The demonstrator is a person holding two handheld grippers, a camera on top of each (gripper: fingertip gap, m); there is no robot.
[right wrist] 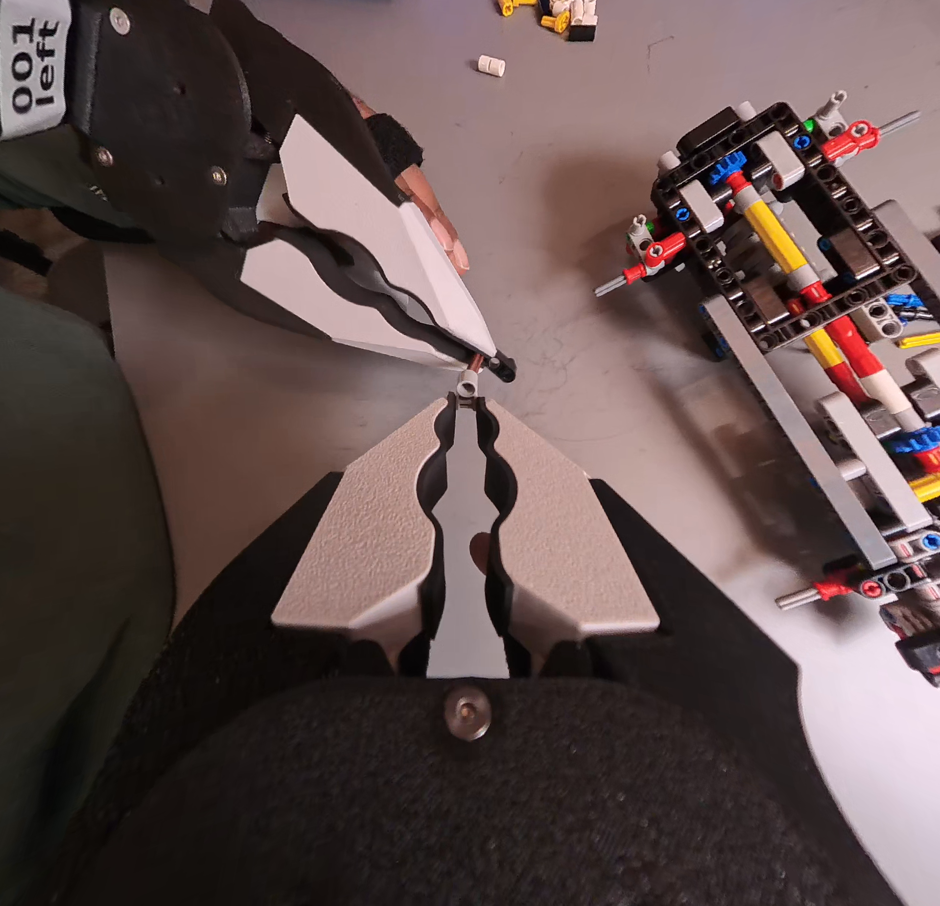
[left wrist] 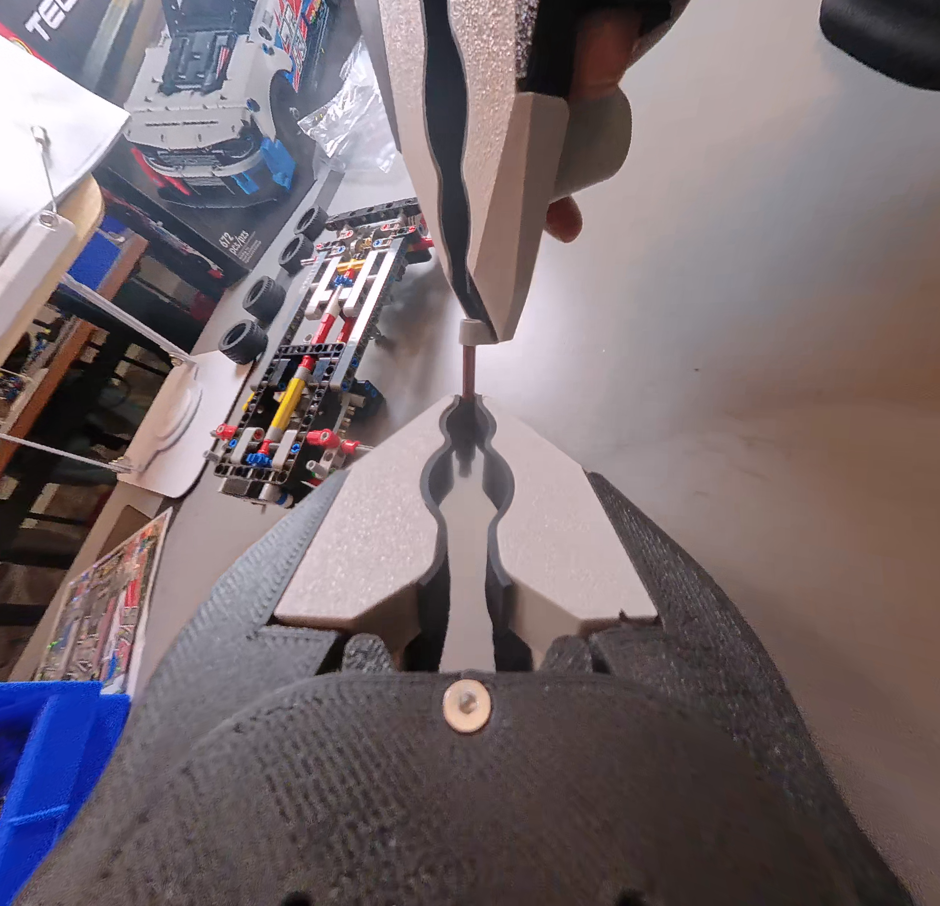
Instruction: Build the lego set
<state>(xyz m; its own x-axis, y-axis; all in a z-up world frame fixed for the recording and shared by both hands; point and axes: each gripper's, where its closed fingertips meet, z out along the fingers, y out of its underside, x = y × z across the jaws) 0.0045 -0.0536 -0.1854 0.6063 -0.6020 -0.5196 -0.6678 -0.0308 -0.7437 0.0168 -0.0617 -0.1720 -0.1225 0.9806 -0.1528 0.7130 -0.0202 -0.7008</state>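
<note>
My left gripper [left wrist: 467, 404] is shut on a small black connector [right wrist: 502, 371] with a brown axle [left wrist: 468, 373] sticking out of it. My right gripper [right wrist: 465, 402] is shut on a light grey bush [right wrist: 467, 386]. The two grippers meet tip to tip above the table, and the bush [left wrist: 473, 333] sits at the free end of the axle. The right gripper [left wrist: 478, 329] comes in from the top of the left wrist view. The left gripper [right wrist: 483, 365] comes in from the upper left of the right wrist view. The part-built chassis [right wrist: 814, 322] lies to the right.
The chassis [left wrist: 325, 352] lies beside several black tyres [left wrist: 264, 296] and the set's box [left wrist: 203, 93]. An instruction booklet [left wrist: 101, 601] and a blue bin [left wrist: 40, 754] are at the left. Loose small parts [right wrist: 554, 11] and a white bush [right wrist: 491, 64] lie on the grey table [right wrist: 585, 220]. Only a small space, under 4 cm, lies between the two pairs of fingers.
</note>
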